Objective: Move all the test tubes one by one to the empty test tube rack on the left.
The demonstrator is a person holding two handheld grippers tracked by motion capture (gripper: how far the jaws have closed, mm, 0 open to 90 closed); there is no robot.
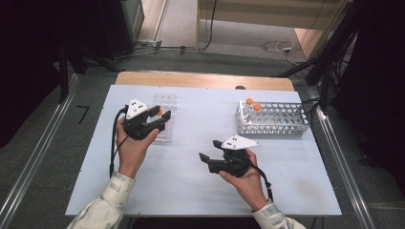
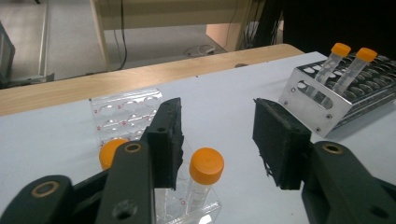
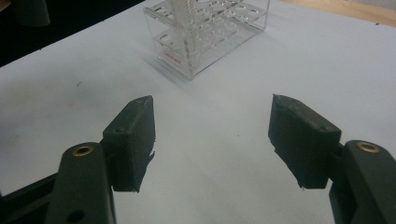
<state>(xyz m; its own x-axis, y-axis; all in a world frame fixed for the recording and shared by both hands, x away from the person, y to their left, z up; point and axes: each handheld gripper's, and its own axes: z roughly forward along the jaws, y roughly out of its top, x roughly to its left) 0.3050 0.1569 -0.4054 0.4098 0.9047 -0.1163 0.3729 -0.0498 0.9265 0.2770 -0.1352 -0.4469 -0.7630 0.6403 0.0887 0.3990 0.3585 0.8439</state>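
My left gripper [image 1: 160,118] [image 2: 217,140] hovers over the near end of a clear plastic rack [image 1: 165,101] [image 2: 125,108]. Its jaws stand open on either side of an orange-capped tube [image 2: 205,166] that stands upright in the rack, and neither pad touches it. A second orange cap [image 2: 110,152] peeks out behind the left jaw. My right gripper [image 1: 208,149] [image 3: 212,140] is held low over the white table [image 1: 191,186], open and empty. In the right gripper view the clear rack [image 3: 208,35] lies ahead of it.
A metal tube rack [image 1: 282,119] [image 2: 322,100] stands at the table's right rear with two orange-capped tubes [image 1: 253,105] [image 2: 352,52] in its left end. A wooden strip [image 1: 205,80] runs along the table's far edge. Cables lie on the floor beyond.
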